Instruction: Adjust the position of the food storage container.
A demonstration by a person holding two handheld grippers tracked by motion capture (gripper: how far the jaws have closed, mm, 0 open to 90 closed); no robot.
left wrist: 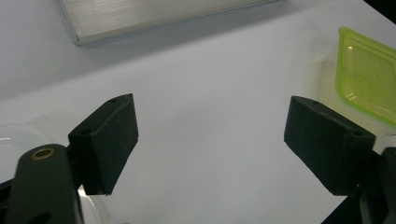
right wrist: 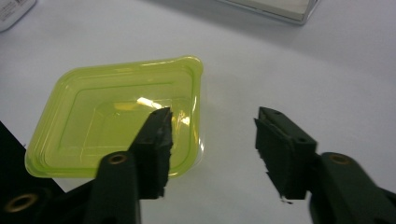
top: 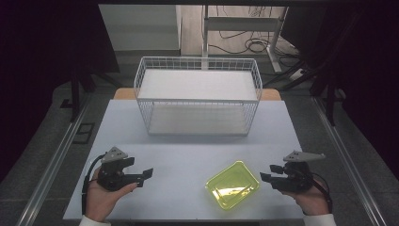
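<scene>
right gripper (right wrist: 210, 135) half open, empty, rim of yellow-green plastic container (right wrist: 116, 126) before its jaws | container lay on counter (top: 188, 155), front right | left gripper (left wrist: 210, 144) wide, empty | advice: straddle rim squarely, then close.

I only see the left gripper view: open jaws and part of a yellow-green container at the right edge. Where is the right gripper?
Observer: The right gripper is just right of the yellow-green container, pointed at it, jaws apart with nothing between them.
Operator: Anything inside the container?
Observer: No, the right gripper view shows it empty, open side up.
Operator: What's beyond it on the table?
Observer: A white wire basket stands at the far side of the table, with nothing in it.
</scene>
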